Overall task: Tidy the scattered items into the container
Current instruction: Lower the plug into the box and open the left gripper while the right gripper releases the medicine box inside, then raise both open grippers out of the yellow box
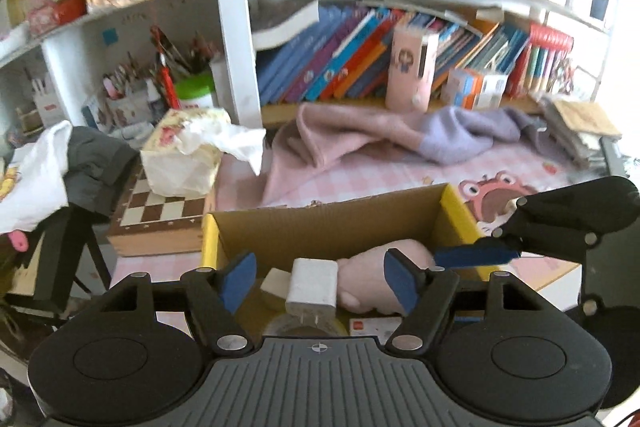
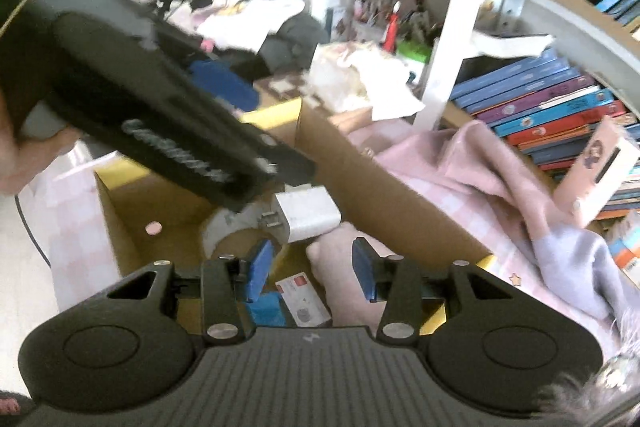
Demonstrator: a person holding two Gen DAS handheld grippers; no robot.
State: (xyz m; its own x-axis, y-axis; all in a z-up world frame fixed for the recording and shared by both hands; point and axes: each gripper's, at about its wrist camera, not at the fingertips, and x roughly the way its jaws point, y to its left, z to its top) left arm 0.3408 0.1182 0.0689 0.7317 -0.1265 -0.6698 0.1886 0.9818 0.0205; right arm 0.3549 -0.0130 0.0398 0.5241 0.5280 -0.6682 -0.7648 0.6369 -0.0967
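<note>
The left gripper (image 1: 320, 277) hung over the open cardboard box (image 1: 320, 223), its 2 blue-padded fingers (image 1: 239, 277) spread apart with nothing clamped. Between and just beyond them a white charger plug (image 1: 311, 285) lay inside the box, prongs pointing back toward the camera, touching neither pad. A pink plush (image 1: 374, 267) sat against the plug toward the right finger, and a roll of clear tape (image 1: 304, 327) showed below the plug, close to the gripper body. A white card with a red mark (image 1: 374, 325) lay near the base of the right finger.

The right gripper (image 2: 314, 267) also held its 2 fingers (image 2: 260, 269) apart and empty, above the same cardboard box (image 2: 380, 187). Ahead of them the charger plug (image 2: 308, 213) rested on the tape roll (image 2: 236, 235), with the pink plush (image 2: 340, 275) between the fingertips and below. A blue block (image 2: 266, 309) and the card (image 2: 304, 301) lay near the left finger's base. The other gripper's black body (image 2: 152, 107) crossed the view ahead and left of the fingers.

Beyond the box a pink cloth (image 1: 320, 143) sprawled on the checked tabletop (image 1: 400, 175), under shelves of books (image 1: 360, 59).
</note>
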